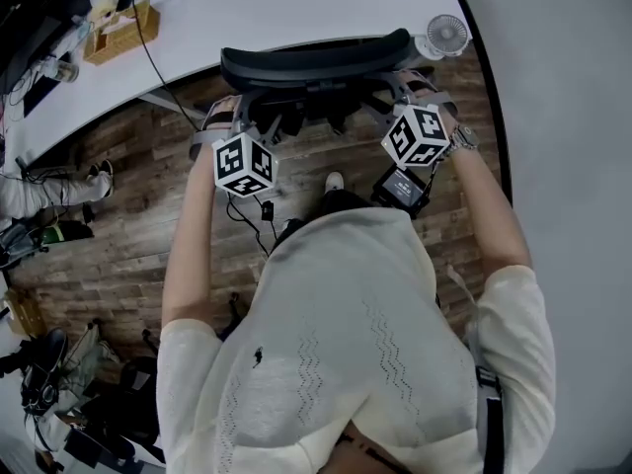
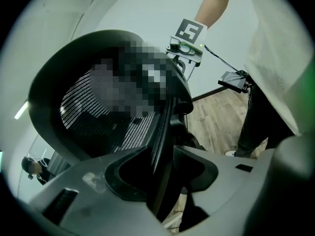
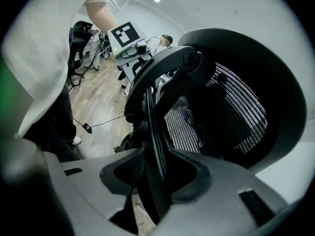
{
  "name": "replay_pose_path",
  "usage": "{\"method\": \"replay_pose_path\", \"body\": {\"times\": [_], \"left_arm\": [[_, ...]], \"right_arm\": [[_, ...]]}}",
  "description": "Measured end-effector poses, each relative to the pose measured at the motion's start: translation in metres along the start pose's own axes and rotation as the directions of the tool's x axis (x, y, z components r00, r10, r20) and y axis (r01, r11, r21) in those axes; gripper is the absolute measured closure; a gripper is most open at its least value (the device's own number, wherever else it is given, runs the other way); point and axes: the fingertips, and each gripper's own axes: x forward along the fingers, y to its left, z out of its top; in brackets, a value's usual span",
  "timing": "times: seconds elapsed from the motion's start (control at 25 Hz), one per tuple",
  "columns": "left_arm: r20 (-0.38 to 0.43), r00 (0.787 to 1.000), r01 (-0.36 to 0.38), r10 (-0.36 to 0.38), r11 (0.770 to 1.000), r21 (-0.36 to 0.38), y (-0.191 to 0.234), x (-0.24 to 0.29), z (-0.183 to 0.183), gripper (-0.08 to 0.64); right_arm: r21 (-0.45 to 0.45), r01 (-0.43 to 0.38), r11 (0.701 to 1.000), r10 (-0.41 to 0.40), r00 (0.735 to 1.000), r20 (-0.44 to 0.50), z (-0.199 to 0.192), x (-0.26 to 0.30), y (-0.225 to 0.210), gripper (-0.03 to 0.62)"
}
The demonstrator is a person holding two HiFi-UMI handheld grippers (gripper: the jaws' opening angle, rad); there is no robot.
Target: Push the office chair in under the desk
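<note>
Left gripper (image 2: 162, 157): jaws closed on the black rim of the backrest (image 2: 106, 102), with the rim running straight between the pads. Right gripper (image 3: 156, 165): same, clamped on the rim at the opposite side. Neither is loose as far as I can see, so both hands have the office chair (image 1: 316, 62) by its back.

Progress, my read:
- Chair is at the desk (image 1: 286, 8). From the head view the top of the backrest lines up with the desk's curved front edge.
- No seat shows on the near side of the backrest, so it's probably under the desktop already. Only the back support and mechanism are in view.
- What's left is at most a short final push, then letting go with both grippers. I can't tell whether the chair is fully home, because the seat and base are hidden.

View differences:
- Head view is the only one that shows the desk edge against the chair. It also shows the small white fan (image 1: 446, 34) and the wicker box (image 1: 120, 34) on top, plus the wooden floor (image 1: 128, 235). It doesn't show the pads; the marker cubes cover them.
- Gripper views show the actual grip and the mesh of the backrest, but no clear desk edge.
- Left gripper view catches the other gripper's cube and the person's leg.
- Right gripper view adds a loose cable (image 3: 93, 123) on the floor.
</note>
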Motion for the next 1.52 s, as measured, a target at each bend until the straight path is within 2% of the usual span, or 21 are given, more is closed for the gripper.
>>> {"method": "replay_pose_path", "body": {"times": [0.6,0.84,1.0,1.2,1.52], "left_arm": [[-0.011,1.0,-0.017,0.016,1.0,-0.023,0.022,0.017,-0.001,0.393],[-0.016,1.0,-0.004,0.004,0.999,-0.032,0.039,0.035,-0.017,0.393],[-0.007,1.0,0.002,-0.003,1.0,-0.029,0.033,0.026,-0.007,0.393],[-0.016,1.0,0.003,-0.003,0.999,-0.037,0.052,0.052,-0.027,0.393],[-0.011,1.0,0.009,-0.01,0.999,-0.04,0.069,0.056,-0.028,0.394]], "right_arm": [[-0.026,0.009,1.0,-0.008,1.0,0.021,-0.008,0.013,-0.025,0.44],[-0.031,-0.008,0.999,0.009,1.0,0.028,-0.01,0.038,-0.04,0.44],[-0.027,-0.001,1.0,0.002,1.0,0.023,-0.009,0.024,-0.034,0.44],[-0.026,-0.009,1.0,0.009,1.0,0.029,-0.015,0.058,-0.053,0.44],[-0.019,-0.005,1.0,0.005,1.0,0.022,-0.013,0.063,-0.069,0.44]]}}
